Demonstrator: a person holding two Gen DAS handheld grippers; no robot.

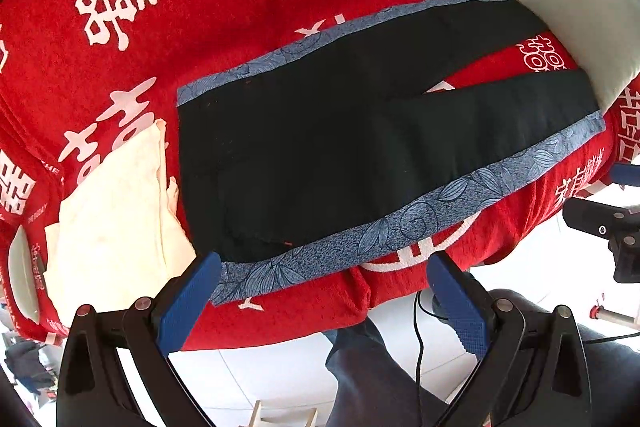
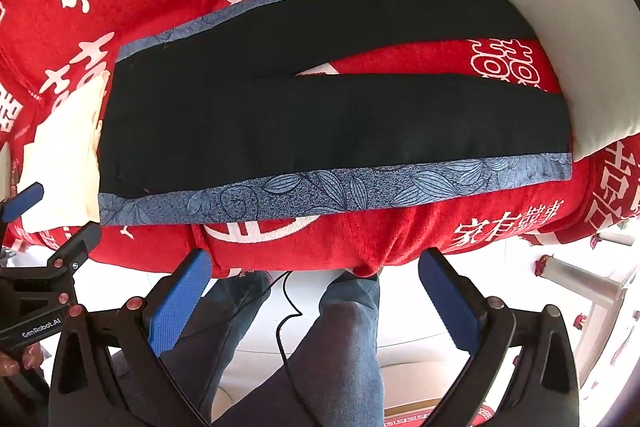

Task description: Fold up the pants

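Note:
Black pants with blue leaf-patterned side stripes lie flat and spread on a red blanket, waist at the left, both legs running right and slightly apart. They also show in the right wrist view. My left gripper is open and empty, just short of the near side stripe by the waist. My right gripper is open and empty, held below the blanket's near edge, under the near leg. The left gripper also shows at the left edge of the right wrist view.
A red blanket with white characters covers the surface. A cream folded cloth lies left of the waist. A pale cushion lies over the leg ends at the right. The person's jeans-clad legs and a black cable are below.

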